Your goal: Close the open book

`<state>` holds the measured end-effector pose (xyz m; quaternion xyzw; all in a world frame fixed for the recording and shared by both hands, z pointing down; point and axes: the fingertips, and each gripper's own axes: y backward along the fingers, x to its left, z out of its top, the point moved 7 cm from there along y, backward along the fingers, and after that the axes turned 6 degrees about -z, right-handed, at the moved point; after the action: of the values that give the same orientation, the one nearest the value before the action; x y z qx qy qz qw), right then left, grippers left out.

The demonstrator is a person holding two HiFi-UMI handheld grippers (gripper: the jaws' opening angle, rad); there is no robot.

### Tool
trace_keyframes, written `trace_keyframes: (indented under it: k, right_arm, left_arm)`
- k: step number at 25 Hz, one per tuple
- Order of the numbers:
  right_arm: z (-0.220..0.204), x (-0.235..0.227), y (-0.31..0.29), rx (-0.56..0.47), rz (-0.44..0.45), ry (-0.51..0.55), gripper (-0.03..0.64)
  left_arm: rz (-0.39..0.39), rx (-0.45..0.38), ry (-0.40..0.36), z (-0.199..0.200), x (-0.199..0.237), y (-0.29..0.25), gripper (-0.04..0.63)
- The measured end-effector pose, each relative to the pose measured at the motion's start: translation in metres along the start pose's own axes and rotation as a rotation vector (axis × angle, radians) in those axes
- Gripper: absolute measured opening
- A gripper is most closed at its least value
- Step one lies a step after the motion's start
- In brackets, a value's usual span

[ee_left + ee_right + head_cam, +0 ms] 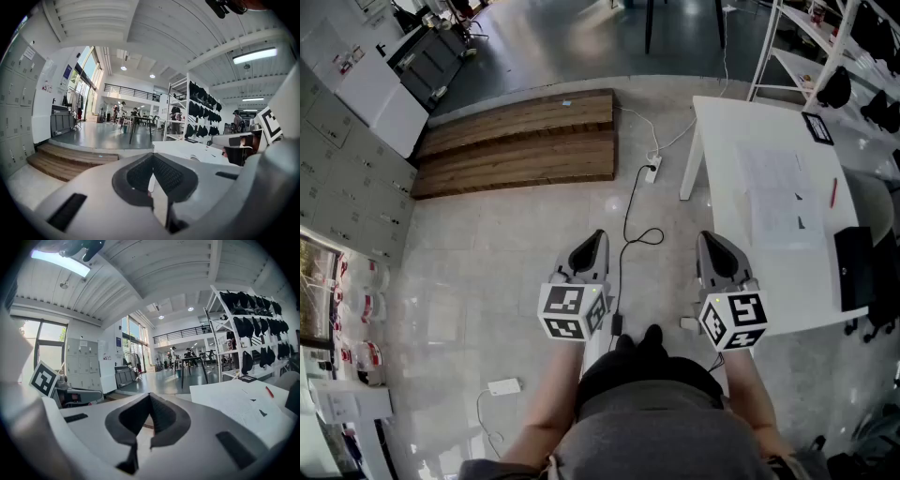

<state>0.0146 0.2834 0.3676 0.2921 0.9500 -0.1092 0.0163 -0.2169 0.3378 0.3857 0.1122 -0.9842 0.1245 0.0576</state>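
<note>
Clearly pre-approach: holding left gripper [596, 236] and right gripper [707, 240] pinched together, empty. Next, reaching toward two o'clock across white table [722, 122] for the apparent open book [778, 192], parting jaws first.

Daylight is pouring in through the tall windows [87, 80] and a ceiling strip light [255, 55] is glowing, keeping everything bright. The glossy floor [487, 272] is reflecting soft glare. Both gripper views are bending toward dark vignetted corners, their nearest surfaces blurring
</note>
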Motion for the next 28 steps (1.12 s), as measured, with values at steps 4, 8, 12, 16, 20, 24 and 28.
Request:
trace_keyframes:
  k: [4,8,12,16,20,24,28]
  right_arm:
    - [0.003,0.000,0.000,-0.015,0.014,-0.012,0.003]
    - [0.007,-0.005,0.001,-0.022,0.018,-0.040,0.003]
    - [0.009,-0.014,0.003,-0.020,0.018,-0.067,0.003]
    - [0.009,-0.016,0.003,-0.020,0.014,-0.074,0.003]
    - [0.011,-0.016,0.001,-0.014,0.008,-0.082,0.004]
    - [0.011,-0.022,-0.005,-0.011,0.002,-0.095,0.007]
    - [0.009,-0.027,-0.018,0.007,-0.010,-0.110,0.027]
  left_arm:
    - [0.008,-0.002,0.005,0.001,0.001,-0.002,0.006]
    - [0.018,-0.003,0.004,0.003,-0.001,-0.005,0.006]
    - [0.029,-0.003,0.001,0.002,-0.006,-0.007,0.006]
    - [0.035,0.002,-0.002,0.002,-0.008,-0.006,0.006]
    - [0.043,0.013,-0.011,0.005,-0.006,-0.007,0.006]
    - [0.038,0.013,-0.015,0.006,-0.004,-0.018,0.006]
    - [0.023,0.019,-0.013,0.004,0.002,-0.033,0.006]
